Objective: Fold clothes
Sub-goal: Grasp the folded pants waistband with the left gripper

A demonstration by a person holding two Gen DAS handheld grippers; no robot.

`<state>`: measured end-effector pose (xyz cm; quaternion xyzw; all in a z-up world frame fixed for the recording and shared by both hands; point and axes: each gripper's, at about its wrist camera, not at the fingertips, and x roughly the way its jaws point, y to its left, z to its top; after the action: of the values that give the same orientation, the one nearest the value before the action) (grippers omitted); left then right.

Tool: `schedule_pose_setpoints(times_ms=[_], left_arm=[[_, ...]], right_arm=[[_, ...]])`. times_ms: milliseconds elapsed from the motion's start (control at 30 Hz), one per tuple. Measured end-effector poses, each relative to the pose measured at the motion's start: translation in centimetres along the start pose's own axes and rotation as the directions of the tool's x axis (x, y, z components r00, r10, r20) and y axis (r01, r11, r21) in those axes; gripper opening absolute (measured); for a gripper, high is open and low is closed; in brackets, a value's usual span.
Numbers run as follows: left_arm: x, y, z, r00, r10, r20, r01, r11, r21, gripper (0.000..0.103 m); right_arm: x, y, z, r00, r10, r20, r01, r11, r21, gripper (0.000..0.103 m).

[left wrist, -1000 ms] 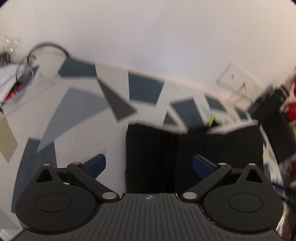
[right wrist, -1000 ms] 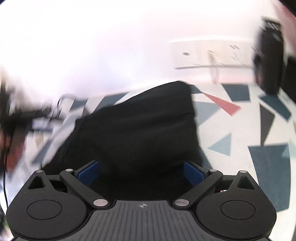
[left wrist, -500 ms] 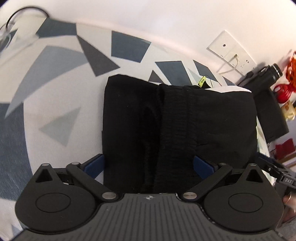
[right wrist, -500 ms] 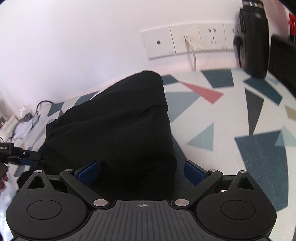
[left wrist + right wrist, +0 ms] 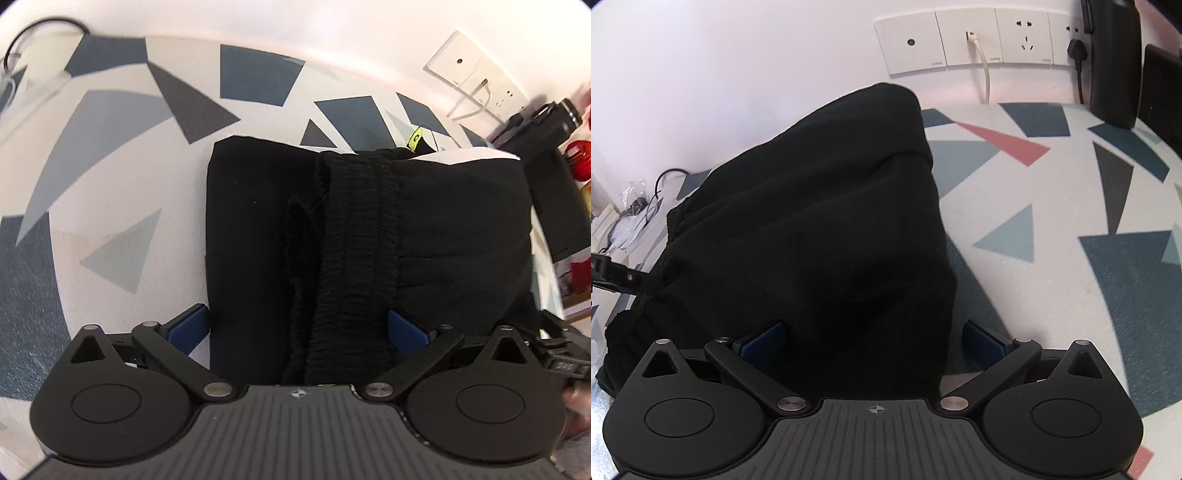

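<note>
The black garment [image 5: 369, 236], folded on the patterned worktop [image 5: 122, 173], is filling more of both views than a moment ago as the left hand-held gripper [image 5: 297, 325] and right hand-held gripper [image 5: 873, 341] are closing in at 6 o'clock, both spread wide and astride its near edge, likely for another fold

Black garment [image 5: 369, 229] seen mid-frame; small neon-yellow tag [image 5: 416, 139] at its upper edge. Desk [image 5: 1071, 206] patterned white with navy, grey, pale-blue and red triangles. Claw pads [image 5: 764, 341] blue.
</note>
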<state>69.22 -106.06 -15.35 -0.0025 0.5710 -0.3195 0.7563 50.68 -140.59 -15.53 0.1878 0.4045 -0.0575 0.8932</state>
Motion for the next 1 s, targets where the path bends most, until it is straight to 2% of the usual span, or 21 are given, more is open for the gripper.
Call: schedule_pose_setpoints(times_ms=[33,133,233,367,467,500,533,567,600,700,733,767,833,900,967,1000], left_arm=[[0.0,-0.1,0.0,1.000,0.001,-0.011,-0.001,1.000,0.011,0.103],[0.6,-1.4,0.4,0.997,0.070,-0.042,-0.068,0.996,0.062,0.103],[1.2,-2.7,0.4,0.989,0.143,-0.026,-0.141,0.988,0.064,0.103],[1.5,-3.1,-0.4,0.985,0.160,0.060,-0.165,0.983,0.082,0.103],[1.3,-2.8,-0.7,0.986,0.147,0.072,-0.153,0.985,0.076,0.102],[1.1,-2.8,-1.0,0.986,0.145,0.083,-0.151,0.986,0.066,0.099],[0.9,-3.0,-1.3,0.985,0.144,0.097,-0.150,0.987,0.061,0.090],[0.6,-3.2,-1.7,0.985,0.136,0.107,-0.143,0.988,0.066,0.082],[0.2,-3.3,-2.0,0.988,0.110,0.107,-0.117,0.991,0.061,0.066],[-0.6,-3.1,-2.7,0.991,0.083,0.102,-0.086,0.996,0.027,0.057],[-0.9,-2.9,-3.0,0.992,0.071,0.100,-0.072,0.997,0.013,0.057],[-1.0,-2.6,-3.3,0.993,0.060,0.102,-0.059,0.998,-0.004,0.057],[-1.0,-2.3,-3.8,0.992,0.054,0.113,-0.054,0.999,-0.008,0.062],[-0.9,-2.2,-3.6,0.992,0.056,0.110,-0.055,0.998,-0.013,0.068],[-0.9,-2.0,-3.3,0.993,0.063,0.104,-0.062,0.998,-0.010,0.078],[-0.9,-2.0,-3.2,0.992,0.069,0.101,-0.069,0.998,-0.005,0.082]], right_arm=[[0.0,0.1,-0.1,1.000,0.000,0.002,0.000,1.000,-0.005,0.102],[0.0,0.1,-0.2,1.000,0.001,0.003,-0.001,1.000,-0.012,0.102],[0.0,0.0,-0.2,1.000,0.005,0.008,-0.005,1.000,-0.010,0.102],[0.3,0.2,0.0,1.000,0.000,0.013,0.000,1.000,-0.021,0.102],[1.1,1.1,0.7,1.000,-0.007,-0.023,0.006,0.998,-0.064,0.102],[1.3,1.5,1.0,0.999,0.001,-0.035,-0.003,0.997,-0.077,0.102],[1.6,1.9,1.3,0.999,0.008,-0.047,-0.012,0.996,-0.089,0.100],[1.7,2.5,1.4,0.999,-0.004,-0.048,-0.001,0.994,-0.106,0.092],[1.8,3.1,1.5,0.999,-0.018,-0.048,0.012,0.992,-0.123,0.088],[1.2,4.0,1.2,0.999,-0.028,-0.025,0.024,0.987,-0.162,0.065],[0.7,4.0,1.1,1.000,-0.016,-0.019,0.013,0.986,-0.164,0.053],[0.3,3.9,1.0,1.000,-0.004,-0.013,0.001,0.986,-0.166,0.047],[-0.1,3.5,1.0,0.999,0.025,-0.023,-0.028,0.988,-0.150,0.048],[0.1,3.3,1.3,0.999,0.018,-0.035,-0.024,0.987,-0.157,0.056],[0.4,3.1,1.5,0.999,0.001,-0.047,-0.008,0.987,-0.161,0.076],[0.5,3.0,1.6,0.999,-0.005,-0.049,-0.003,0.987,-0.158,0.080]])
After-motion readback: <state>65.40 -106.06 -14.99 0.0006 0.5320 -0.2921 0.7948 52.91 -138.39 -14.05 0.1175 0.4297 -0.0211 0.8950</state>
